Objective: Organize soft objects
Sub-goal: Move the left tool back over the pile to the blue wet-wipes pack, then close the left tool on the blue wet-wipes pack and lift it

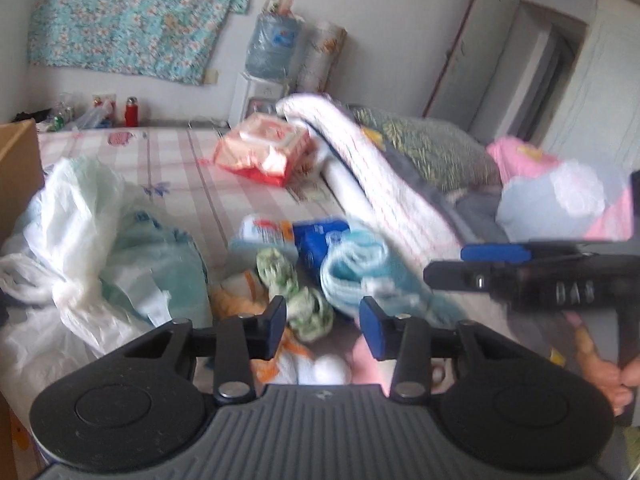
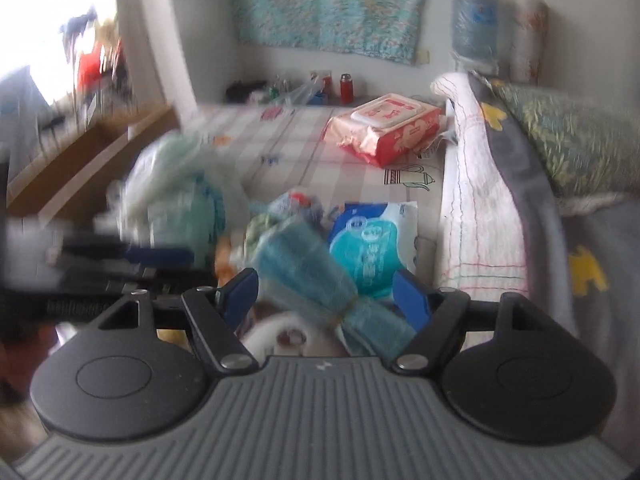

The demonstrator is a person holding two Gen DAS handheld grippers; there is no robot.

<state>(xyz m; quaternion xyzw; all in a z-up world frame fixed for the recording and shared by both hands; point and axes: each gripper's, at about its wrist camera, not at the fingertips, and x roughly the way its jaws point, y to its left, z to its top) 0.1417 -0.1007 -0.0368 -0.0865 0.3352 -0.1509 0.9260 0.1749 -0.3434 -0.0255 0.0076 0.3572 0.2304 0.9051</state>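
A pile of soft things lies on the checked bed sheet (image 1: pixel 180 160). It holds a rolled light-blue towel (image 1: pixel 360 276), a green-and-white cloth bundle (image 1: pixel 296 292), an orange-and-white cloth (image 1: pixel 236 296) and a blue tissue pack (image 1: pixel 316 240). My left gripper (image 1: pixel 323 330) is open above the green bundle. My right gripper (image 2: pixel 325 298) is open, with the blue towel (image 2: pixel 304 272) between its jaws; contact is blurred. The right gripper also shows in the left wrist view (image 1: pixel 520 272), and the left gripper in the right wrist view (image 2: pixel 120 264).
A white plastic bag of teal packs (image 1: pixel 104 240) lies left. A red wipes pack (image 1: pixel 264 148) sits further back. A folded quilt (image 1: pixel 360 160) and a pillow (image 1: pixel 432 148) line the right side. A cardboard box (image 1: pixel 16 168) stands left. A water dispenser (image 1: pixel 264 60) stands by the wall.
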